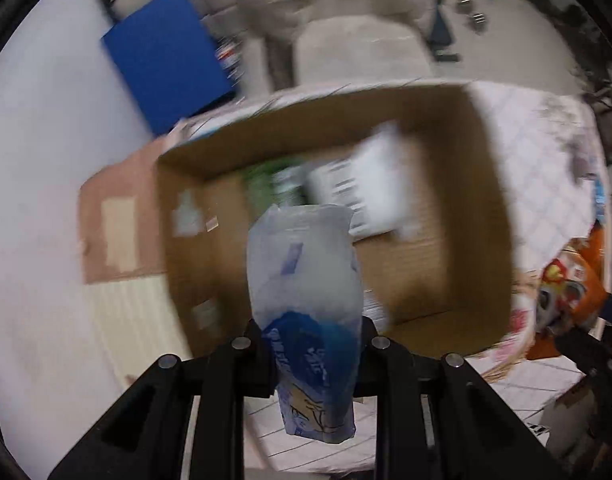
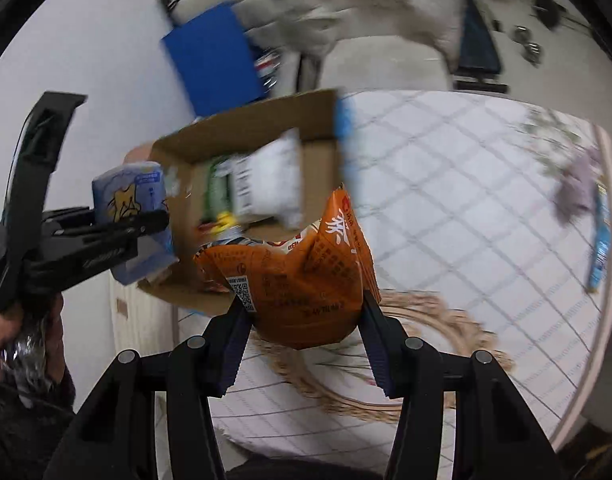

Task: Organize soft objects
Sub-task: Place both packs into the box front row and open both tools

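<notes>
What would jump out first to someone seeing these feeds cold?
The two held packets: the left claw is shut on a blue-and-white packet in front of the open cardboard box, and the right claw grips an orange packet beside that box. Next, the box itself, on a quilted white cloth, already holding a white packet and a green one.
</notes>
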